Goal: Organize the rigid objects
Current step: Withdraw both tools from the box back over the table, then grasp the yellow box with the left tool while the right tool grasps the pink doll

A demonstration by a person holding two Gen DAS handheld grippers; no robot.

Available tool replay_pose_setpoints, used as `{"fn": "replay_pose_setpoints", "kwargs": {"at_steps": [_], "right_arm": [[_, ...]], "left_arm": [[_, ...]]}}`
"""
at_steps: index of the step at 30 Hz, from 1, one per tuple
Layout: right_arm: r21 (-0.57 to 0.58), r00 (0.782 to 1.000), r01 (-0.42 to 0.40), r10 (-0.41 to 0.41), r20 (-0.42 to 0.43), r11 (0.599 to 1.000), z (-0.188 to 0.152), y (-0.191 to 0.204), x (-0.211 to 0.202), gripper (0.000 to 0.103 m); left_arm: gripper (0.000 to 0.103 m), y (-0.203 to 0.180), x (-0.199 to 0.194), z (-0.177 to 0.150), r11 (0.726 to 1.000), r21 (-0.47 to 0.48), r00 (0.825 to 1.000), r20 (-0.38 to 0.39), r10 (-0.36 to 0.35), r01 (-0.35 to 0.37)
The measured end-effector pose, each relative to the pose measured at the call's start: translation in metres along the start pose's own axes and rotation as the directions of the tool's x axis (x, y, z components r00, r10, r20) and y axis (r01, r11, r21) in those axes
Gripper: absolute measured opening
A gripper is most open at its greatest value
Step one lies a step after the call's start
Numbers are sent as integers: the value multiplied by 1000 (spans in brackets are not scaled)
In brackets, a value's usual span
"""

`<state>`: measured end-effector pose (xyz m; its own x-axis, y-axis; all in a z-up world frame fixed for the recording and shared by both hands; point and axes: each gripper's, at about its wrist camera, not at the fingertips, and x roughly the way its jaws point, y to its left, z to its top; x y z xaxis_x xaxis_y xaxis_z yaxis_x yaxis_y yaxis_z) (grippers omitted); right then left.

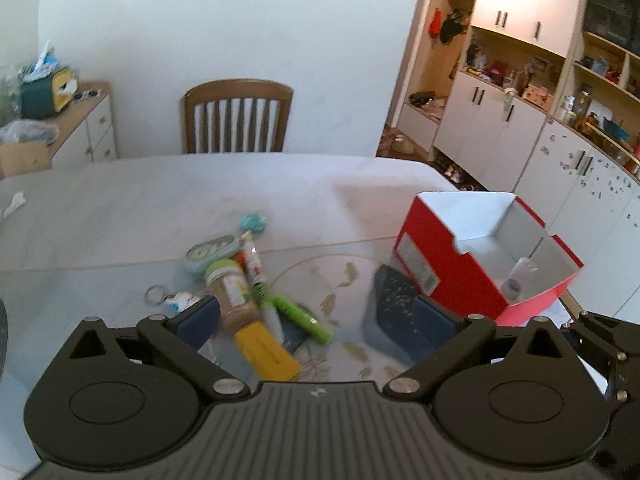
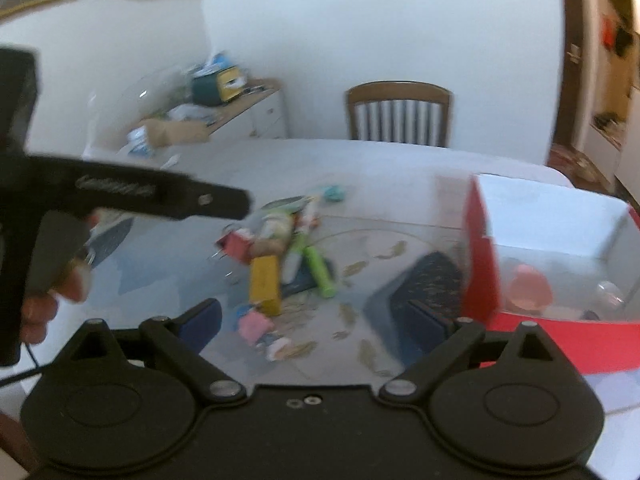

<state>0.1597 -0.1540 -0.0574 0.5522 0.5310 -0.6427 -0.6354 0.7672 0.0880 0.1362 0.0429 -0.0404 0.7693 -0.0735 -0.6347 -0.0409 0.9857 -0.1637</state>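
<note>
Your left gripper [image 1: 316, 312] hangs with its jaws spread wide and nothing between them, low centre in its own view, poised above the heap of small things on the worktop [image 1: 160, 208]. Just beyond its left finger lies the spice jar [image 1: 234, 294], on its side, with the yellow box [image 1: 266, 354] touching its base and the green tube [image 1: 304, 318] slanting off to the right. That wide spread suits the jar, which looks like the nearest easy pick.

Your right gripper [image 2: 316, 316] is likewise spread and empty, low centre of its view, pointed at the same heap from nearer the red box [image 2: 480, 264]. The picture is blurred, so small items near its fingers cannot be named.

The red box stands open at the right of both views, well apart from the heap, with a small clear bottle [image 1: 520, 276] already inside; it seems the collecting place, set within easy reach of either hand.
</note>
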Motion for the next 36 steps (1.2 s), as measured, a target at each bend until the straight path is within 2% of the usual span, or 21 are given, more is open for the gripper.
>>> {"fn": "replay_pose_setpoints", "kwargs": {"at_steps": [7,11,17,29,36], "right_arm": [[-67,998,-34,31,-46,997,-8,22,21,97],[-92,996,-49,42,-74,995,-13,24,34,93],[-124,992,-82,69,-102,989,-16,24,56,92],[-241,977,-168,128,-173,956,-21,26,109,84],[-258,964,-215,163,-208,942,-23,27,134,76]], "left_arm": [[103,17,17,-16,998,-62,999,-53,7,-10],[103,15,26,-22,997,-47,997,-51,56,-58],[103,20,50,-28,995,-66,993,-96,65,-71],[102,30,99,-43,980,-78,968,-187,167,-184],[101,32,117,-45,977,-110,961,-232,153,-182]]}}
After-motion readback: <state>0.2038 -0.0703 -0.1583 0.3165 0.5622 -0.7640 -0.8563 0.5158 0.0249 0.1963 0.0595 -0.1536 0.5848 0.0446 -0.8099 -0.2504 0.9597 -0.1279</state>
